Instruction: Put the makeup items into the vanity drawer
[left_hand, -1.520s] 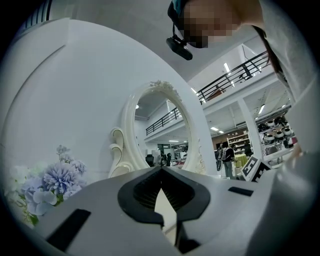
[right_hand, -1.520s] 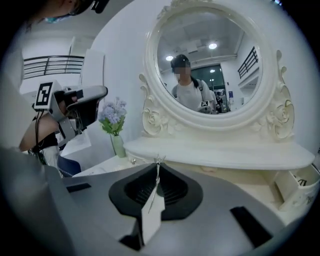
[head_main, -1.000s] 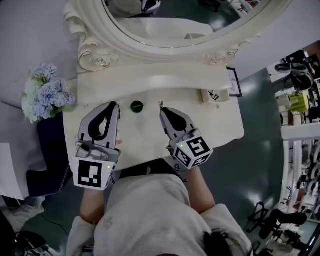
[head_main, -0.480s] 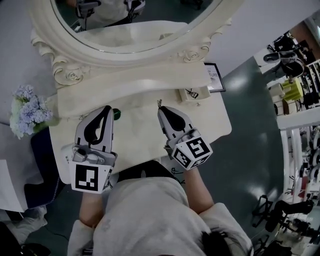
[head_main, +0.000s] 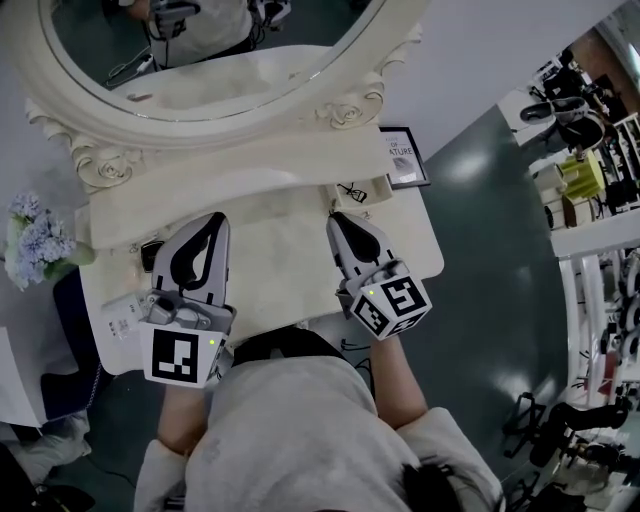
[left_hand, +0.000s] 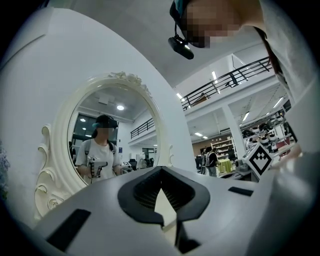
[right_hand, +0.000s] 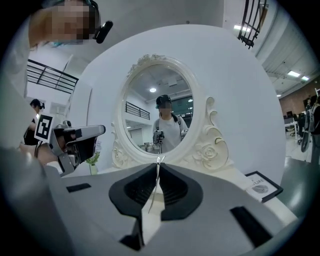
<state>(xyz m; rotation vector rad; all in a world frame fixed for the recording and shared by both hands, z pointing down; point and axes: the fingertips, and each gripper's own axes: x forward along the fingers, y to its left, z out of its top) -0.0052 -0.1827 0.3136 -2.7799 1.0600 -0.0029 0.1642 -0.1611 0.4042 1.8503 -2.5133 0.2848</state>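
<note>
Right gripper (head_main: 337, 218) is clamped tight on a thin silver tool (right_hand: 155, 182) that pokes out past the tips, over the vanity top (head_main: 280, 255). Left gripper (head_main: 214, 220), off to its left, is pinched closed on nothing.

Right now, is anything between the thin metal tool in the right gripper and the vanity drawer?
No open drawer shows. The right gripper holds the thin metal tool over the vanity top, whose front edge is hidden by the person's torso.
</note>
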